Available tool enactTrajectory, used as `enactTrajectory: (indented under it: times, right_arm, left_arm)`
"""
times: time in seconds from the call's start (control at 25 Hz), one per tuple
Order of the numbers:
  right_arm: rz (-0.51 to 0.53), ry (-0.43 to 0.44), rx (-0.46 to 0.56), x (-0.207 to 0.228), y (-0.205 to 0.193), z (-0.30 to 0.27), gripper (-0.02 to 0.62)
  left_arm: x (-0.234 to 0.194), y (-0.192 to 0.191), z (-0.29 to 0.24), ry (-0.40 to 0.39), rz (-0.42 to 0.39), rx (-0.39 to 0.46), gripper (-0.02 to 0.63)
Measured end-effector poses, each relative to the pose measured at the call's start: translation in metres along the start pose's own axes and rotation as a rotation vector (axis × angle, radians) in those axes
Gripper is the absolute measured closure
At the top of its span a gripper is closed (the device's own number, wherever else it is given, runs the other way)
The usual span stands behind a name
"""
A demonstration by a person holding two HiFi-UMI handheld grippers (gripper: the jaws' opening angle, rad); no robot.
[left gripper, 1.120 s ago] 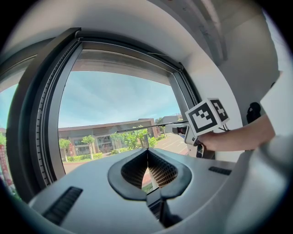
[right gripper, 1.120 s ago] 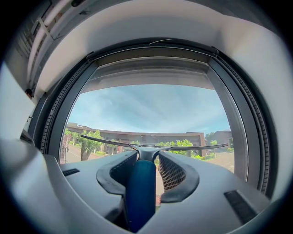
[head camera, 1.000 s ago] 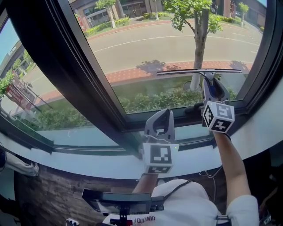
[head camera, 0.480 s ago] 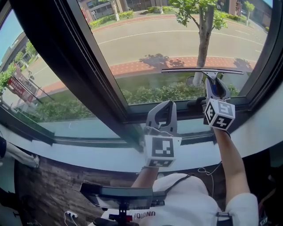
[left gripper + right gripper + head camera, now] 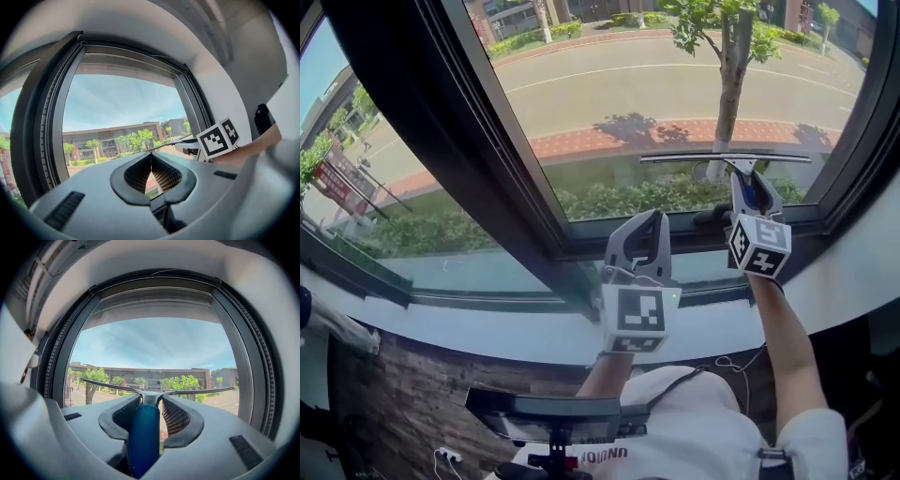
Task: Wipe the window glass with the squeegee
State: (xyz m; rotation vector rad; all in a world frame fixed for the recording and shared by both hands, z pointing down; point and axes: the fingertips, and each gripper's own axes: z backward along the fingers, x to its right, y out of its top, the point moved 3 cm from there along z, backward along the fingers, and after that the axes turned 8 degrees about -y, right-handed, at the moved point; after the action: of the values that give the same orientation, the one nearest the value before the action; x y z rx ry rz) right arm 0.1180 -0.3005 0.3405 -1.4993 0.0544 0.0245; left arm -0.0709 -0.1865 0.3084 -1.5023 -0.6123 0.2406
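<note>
Squeegee (image 5: pixel 727 157) held at the lower part of the window glass (image 5: pixel 628 84).
The right gripper (image 5: pixel 753 186) clamps its blue handle, with the blade level just above the bottom frame (image 5: pixel 675 242). The left gripper (image 5: pixel 643 236), jaws together and empty, hovers beside it.

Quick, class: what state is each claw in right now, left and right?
Left claw: closed, holding nothing.
Right claw: closed on the blue-handled squeegee.
</note>
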Motion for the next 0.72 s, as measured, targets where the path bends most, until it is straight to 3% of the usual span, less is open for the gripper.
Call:
enactTrajectory:
  times: [0.72]
  right_arm:
    - [0.026,0.006,-0.06,-0.002,-0.035,0.004,0.445]
  left_arm:
    - [0.002,-0.011,-0.001,0.001,0.006,-0.015,0.603]
